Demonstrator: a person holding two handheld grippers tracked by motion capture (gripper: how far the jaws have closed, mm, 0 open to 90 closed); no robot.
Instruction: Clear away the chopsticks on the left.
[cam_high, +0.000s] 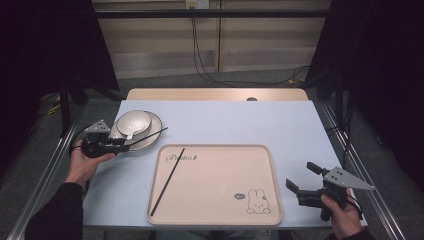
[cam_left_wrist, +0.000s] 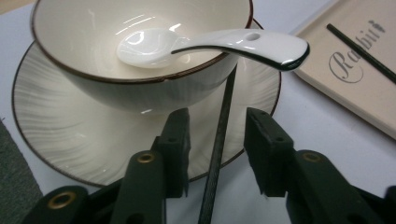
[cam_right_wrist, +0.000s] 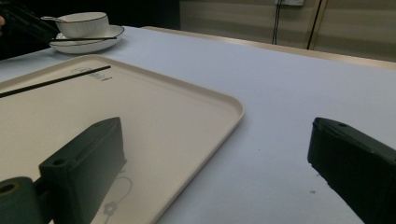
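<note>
One black chopstick (cam_high: 168, 181) lies on the beige tray (cam_high: 260, 220), long axis running from 7 to 1 o'clock. A second chopstick (cam_left_wrist: 219, 140) lies across the saucer (cam_left_wrist: 51, 135), tip toward 2 o'clock in the high view, its near end passing between the left gripper (cam_left_wrist: 217, 149)'s parted jaws; contact is hard to judge. A white spoon (cam_left_wrist: 210, 44) rests in the bowl (cam_left_wrist: 93, 28). The right gripper (cam_high: 301, 178) hovers wide open and empty at 4 o'clock.

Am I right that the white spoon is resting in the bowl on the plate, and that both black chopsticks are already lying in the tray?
Not quite. The spoon does rest in the bowl on the plate, but only one chopstick lies in the tray. The other chopstick lies across the plate's rim, between the open jaws of the left tongs, as the left gripper view shows.
</note>
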